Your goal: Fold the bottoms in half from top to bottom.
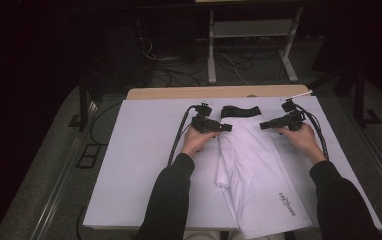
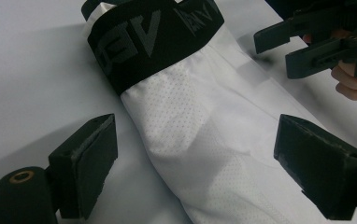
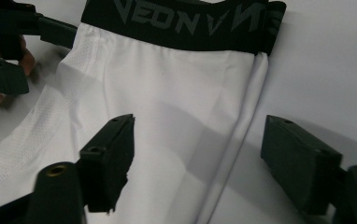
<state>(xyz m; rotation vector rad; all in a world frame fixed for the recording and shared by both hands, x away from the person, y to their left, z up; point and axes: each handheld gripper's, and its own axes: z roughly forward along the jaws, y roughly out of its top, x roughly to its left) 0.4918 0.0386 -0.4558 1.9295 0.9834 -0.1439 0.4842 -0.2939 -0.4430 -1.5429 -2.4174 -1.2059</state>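
White shorts [image 1: 256, 170] with a black waistband [image 1: 240, 111] lie folded lengthwise on the white table, waistband at the far end. My left gripper [image 1: 225, 127] is at the garment's left edge just below the waistband, jaws apart over the white mesh cloth [image 2: 200, 135] without pressing it. From the right, my right gripper [image 1: 263, 125] points at the other edge; its jaws straddle the folded right edge [image 3: 242, 135], open. The waistband [image 3: 181, 21] bears grey lettering.
The white table top [image 1: 139, 160] extends wide to the left of the garment. A wooden strip [image 1: 179, 93] runs along the far edge. Beyond it, cables and a metal stand [image 1: 251, 45] sit on the dark floor. Each gripper's cable [image 1: 179, 137] trails across the table.
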